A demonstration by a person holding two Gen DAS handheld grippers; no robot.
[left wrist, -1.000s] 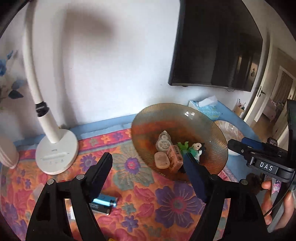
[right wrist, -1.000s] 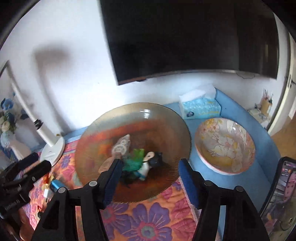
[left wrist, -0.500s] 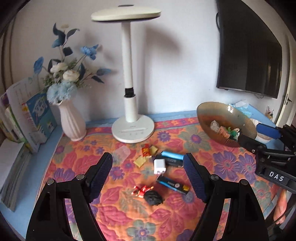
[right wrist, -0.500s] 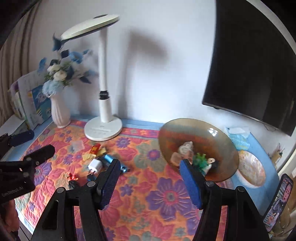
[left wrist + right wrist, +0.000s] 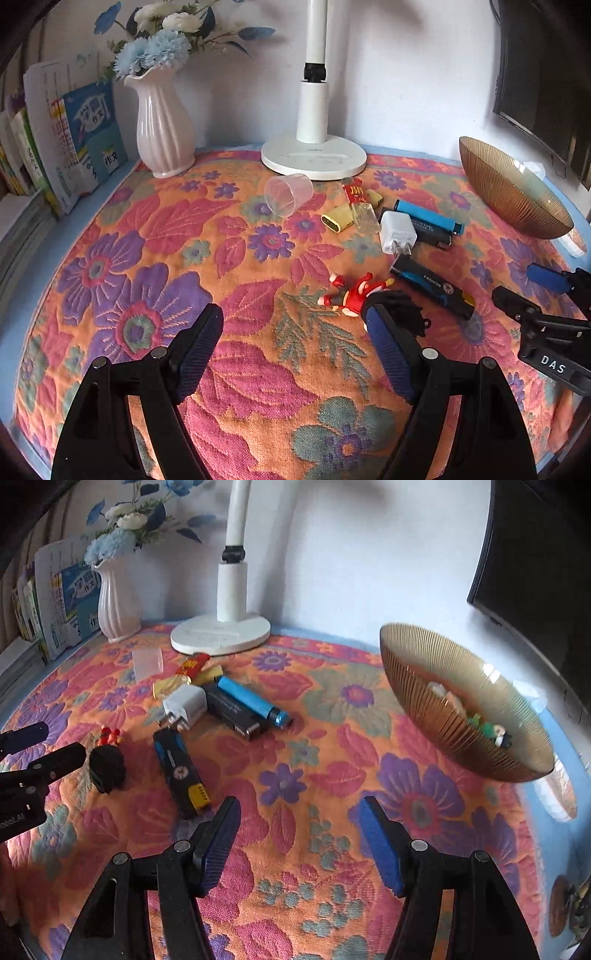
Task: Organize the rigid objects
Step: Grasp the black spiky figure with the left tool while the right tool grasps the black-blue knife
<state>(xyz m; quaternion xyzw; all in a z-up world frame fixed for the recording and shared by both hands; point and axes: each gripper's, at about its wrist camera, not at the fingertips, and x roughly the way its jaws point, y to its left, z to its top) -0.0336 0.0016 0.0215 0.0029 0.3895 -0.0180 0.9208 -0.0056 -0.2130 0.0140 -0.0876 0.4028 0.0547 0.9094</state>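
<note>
Right gripper (image 5: pixel 299 840) open; lighter (image 5: pixel 432 286) reads "FASHION"

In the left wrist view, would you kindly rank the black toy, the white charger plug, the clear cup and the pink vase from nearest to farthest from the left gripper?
From the left gripper:
1. Black toy, by its right finger.
2. White charger plug, mid-cloth, right.
3. Clear cup, lying before the lamp base.
4. Pink vase, back left.

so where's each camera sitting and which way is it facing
Left wrist: on the left gripper, angled down at the floral cloth; its open fingers show, the right gripper at the edge.
Right wrist: on the right gripper, facing likewise; the left gripper shows.
Shared: white charger, amber bowl, lamp base.
</note>
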